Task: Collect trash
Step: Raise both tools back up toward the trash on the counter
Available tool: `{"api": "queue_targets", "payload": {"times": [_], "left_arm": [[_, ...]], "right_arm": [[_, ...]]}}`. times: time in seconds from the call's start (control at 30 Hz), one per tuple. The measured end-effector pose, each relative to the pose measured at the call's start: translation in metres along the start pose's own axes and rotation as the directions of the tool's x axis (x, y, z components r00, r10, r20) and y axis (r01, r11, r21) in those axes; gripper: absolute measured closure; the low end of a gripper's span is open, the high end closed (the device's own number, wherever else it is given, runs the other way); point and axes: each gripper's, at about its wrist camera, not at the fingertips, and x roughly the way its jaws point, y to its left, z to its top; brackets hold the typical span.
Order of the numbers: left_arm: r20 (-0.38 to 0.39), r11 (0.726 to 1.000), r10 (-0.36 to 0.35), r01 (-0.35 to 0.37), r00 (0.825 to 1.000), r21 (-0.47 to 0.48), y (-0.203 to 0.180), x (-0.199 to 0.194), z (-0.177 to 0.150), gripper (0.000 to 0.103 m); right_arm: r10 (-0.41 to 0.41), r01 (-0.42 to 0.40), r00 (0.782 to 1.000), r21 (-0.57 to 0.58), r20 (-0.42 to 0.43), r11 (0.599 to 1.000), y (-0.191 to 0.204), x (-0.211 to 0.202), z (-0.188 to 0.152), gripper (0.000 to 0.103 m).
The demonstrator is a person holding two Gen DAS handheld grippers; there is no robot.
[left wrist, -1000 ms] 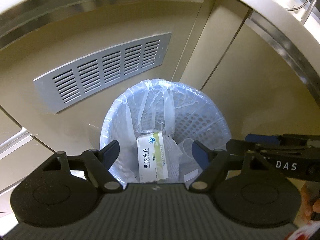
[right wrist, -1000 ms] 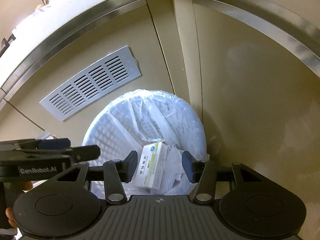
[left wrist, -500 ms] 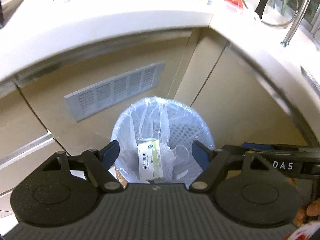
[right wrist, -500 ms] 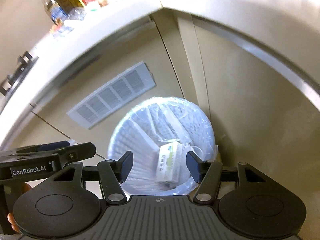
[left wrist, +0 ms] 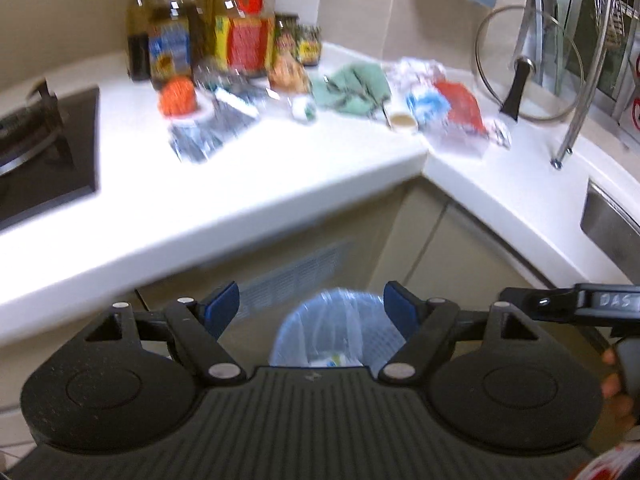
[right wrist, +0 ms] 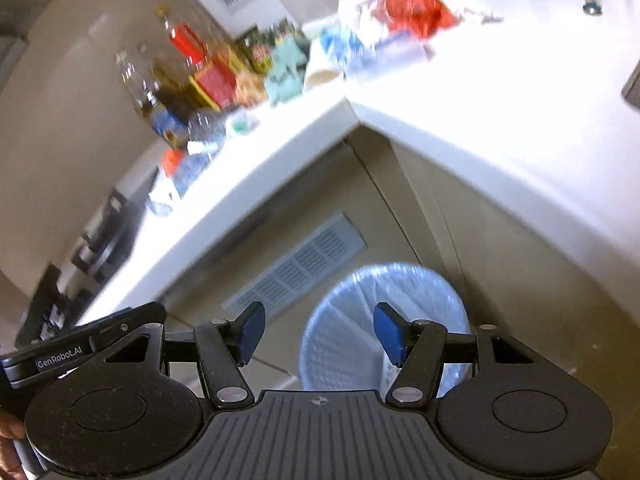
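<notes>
Left gripper and right gripper: both angled down over the lined wastebasket, jaws apart, empty. Right's jaws have just been widening. Countertop litter blurred.

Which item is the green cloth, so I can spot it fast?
Find the white counter and follow it toward its inner corner. The green cloth lies crumpled there, right of the bottles and left of the red wrapper. It is the only soft green heap.

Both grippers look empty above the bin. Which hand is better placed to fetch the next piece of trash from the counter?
Probably the left. The left gripper is open, empty and faces the counter litter squarely, such as the paper cup. The right gripper, also open and empty, views that pile tilted and off to one side.
</notes>
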Motion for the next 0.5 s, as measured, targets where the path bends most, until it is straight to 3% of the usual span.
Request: {"api": "queue_targets", "payload": {"times": [0.27,0.5], "left_arm": [[0.078,0.999,0.036,-0.037,0.996,0.021,0.024,-0.009,0.034,0.026],[0.106,0.997,0.052,-0.058,0.993,0.051,0.048,0.007,0.064,0.026]], "right_arm": [[-0.047,0.042,0.991,0.048,0.121,0.998,-0.006,-0.022,0.033,0.032],[-0.095,0.088,0.982,0.049,0.164,0.995,-0.011,-0.022,0.058,0.028]]}}
